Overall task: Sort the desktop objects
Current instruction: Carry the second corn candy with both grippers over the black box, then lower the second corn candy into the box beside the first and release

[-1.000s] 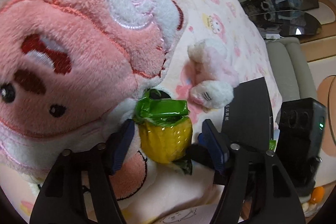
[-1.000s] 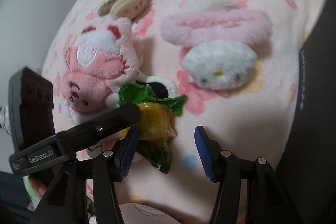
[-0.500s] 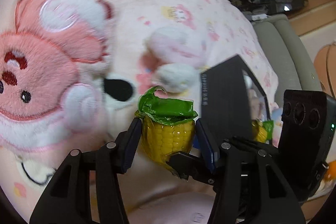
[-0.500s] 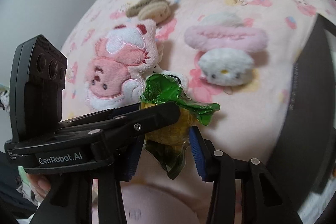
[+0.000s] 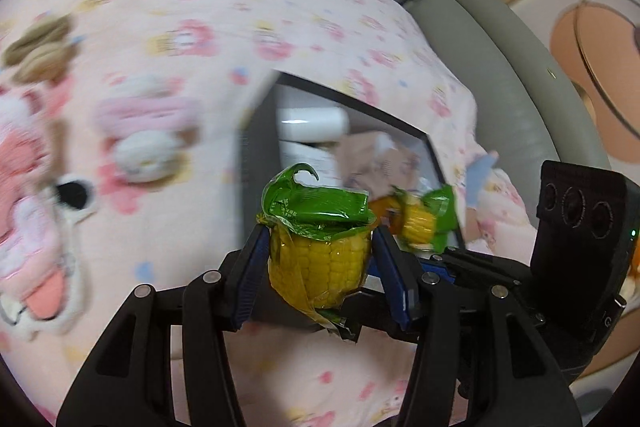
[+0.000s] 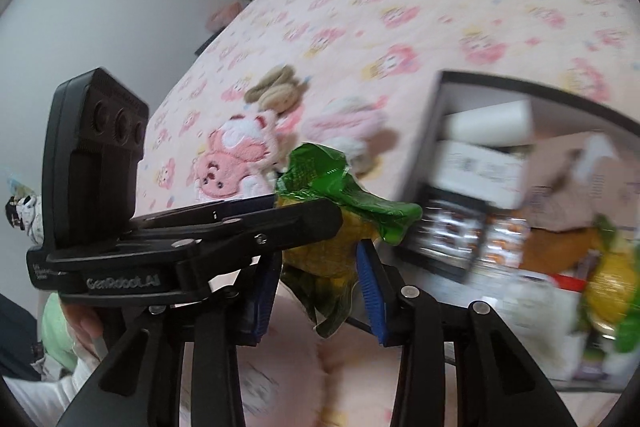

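**Corn pack mid-carry, box is next**

Corn pack (image 5: 318,263) is clamped between the left gripper (image 5: 318,271) pads, and the right gripper (image 6: 320,267), jaws just closing, squeezes it too. Plushies (image 5: 144,131) sit off left; the box (image 5: 256,155) waits ahead-right. Looks like transport: next, swing over and let go inside.

Both grippers are black, with angular linkage arms, silver pivot screws and blue pads (image 5: 252,279). The left gripper (image 6: 308,227), entering from 9 o'clock in the right view, carries a boxy three-lens camera block and white "GenRobot.AI" lettering. The right gripper (image 6: 320,291) is built alike.
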The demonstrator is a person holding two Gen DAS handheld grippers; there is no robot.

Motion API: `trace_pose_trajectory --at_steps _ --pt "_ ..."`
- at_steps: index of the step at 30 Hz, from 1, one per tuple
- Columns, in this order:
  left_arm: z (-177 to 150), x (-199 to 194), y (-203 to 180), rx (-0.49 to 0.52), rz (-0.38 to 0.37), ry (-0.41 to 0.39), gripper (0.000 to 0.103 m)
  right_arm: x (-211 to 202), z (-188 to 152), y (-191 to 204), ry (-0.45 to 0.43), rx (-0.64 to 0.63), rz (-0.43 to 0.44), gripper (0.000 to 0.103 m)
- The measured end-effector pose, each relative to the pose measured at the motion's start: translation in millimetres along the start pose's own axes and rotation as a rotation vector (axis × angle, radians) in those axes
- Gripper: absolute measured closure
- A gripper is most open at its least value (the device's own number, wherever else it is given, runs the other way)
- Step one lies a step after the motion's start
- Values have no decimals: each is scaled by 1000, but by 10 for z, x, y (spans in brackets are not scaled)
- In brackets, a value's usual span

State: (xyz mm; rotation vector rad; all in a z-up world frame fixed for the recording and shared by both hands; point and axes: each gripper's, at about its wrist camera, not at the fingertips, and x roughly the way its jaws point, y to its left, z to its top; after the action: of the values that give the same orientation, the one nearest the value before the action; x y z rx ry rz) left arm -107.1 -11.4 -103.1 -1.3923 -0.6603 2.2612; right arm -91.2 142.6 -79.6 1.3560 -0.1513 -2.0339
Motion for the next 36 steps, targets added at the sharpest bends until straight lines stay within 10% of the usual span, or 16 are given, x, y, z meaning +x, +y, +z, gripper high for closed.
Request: trace_pose_trajectory --at_steps 10,14,36 --pt "117 1072 -879 48 -158 163 62 -760 -299 -971 -100 98 -55 68" --pt "7 1240 -1113 149 -47 140 61 -846 -487 -1190 -124 152 -34 68" --pt "10 1255 -691 32 -116 100 60 -605 -556 -1590 -101 321 -203 69"
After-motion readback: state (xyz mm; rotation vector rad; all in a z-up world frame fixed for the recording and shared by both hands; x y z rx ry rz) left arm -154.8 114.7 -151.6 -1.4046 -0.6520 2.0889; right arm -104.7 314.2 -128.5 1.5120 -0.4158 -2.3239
